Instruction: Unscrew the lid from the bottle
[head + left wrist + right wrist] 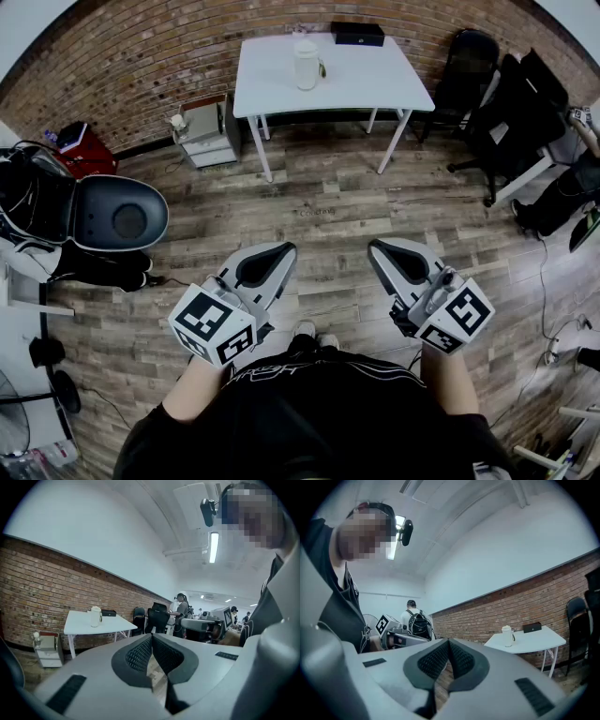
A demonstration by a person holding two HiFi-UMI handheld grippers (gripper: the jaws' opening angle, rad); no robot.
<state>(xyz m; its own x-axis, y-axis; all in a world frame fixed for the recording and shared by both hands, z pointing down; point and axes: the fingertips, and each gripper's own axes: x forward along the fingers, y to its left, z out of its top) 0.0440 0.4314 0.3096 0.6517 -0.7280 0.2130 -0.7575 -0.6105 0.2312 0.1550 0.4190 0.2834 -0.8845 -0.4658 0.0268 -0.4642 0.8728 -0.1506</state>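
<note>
I hold both grippers low in front of me over the wooden floor (328,197), with the left gripper (284,249) at about 7 o'clock in the head view and the right gripper (379,246) at about 5 o'clock. Both point ahead toward 12 o'clock.

In the left gripper view, the left gripper (151,636) has its ribbed pads pressed together at the tips, with nothing between them. The right gripper (448,642) looks the same in its own view: jaws fully together and empty. Each gripper carries its marker cube at the rear, the left cube (214,325) and the right cube (457,314), close to my forearms.

The white bottle (307,64) stands upright with its lid (305,44) on, at 12 o'clock on the white table (366,80). It is well apart from both grippers. From the left gripper the bottle (95,616) sits at about 10 o'clock, and from the right gripper the bottle (506,636) sits at about 2 o'clock.

A black box (357,34) lies near the table's far edge, at 1 o'clock from the bottle and against the brick wall (141,66). A small white cabinet (206,131) stands on the floor just beside the table's left legs. Black chairs (469,80) stand at 3 o'clock from the table.
</note>
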